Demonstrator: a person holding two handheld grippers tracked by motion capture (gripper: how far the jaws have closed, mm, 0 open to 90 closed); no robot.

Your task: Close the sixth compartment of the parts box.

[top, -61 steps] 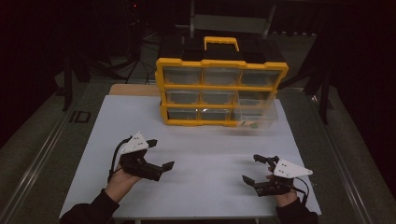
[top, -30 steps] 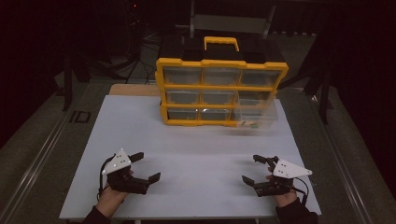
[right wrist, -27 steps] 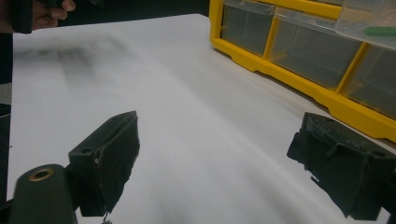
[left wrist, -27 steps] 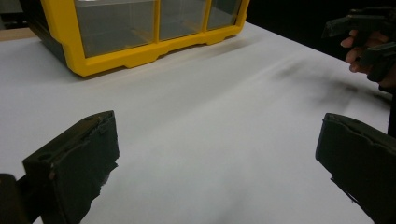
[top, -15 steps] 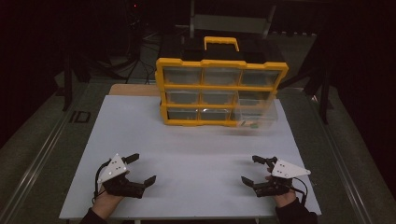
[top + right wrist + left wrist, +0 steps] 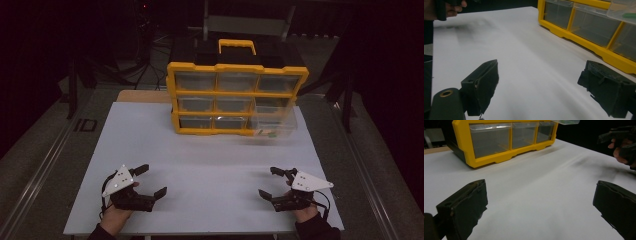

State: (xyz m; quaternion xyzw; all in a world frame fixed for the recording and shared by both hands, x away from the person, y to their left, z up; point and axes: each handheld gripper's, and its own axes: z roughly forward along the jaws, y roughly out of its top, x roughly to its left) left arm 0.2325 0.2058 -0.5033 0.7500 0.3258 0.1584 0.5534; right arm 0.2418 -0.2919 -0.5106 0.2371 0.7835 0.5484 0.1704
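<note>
Your left gripper (image 6: 150,181) rests low at the near left of the desk (image 6: 210,165), jaws spread wide and holding nothing; from there the organizer (image 6: 235,97) stands well apart at the far edge, so any reach has to cross bare desk, and a hurried one could knock the yellow frame and shove the whole case backward. The bottom right drawer (image 6: 274,125) is the thing to watch: it sits pulled out past the frame, with something small and green (image 6: 272,134) near its front, too small to identify. It looks light and clear-walled, so a push off-centre could jam it crooked in its slot, and a pull too far could bring it right out and spill what it holds. Your right gripper (image 6: 272,182) lies at the near right, also released and empty, nearest that drawer; bring it in square to the drawer front, or the jaws may slip off the smooth plastic.
</note>
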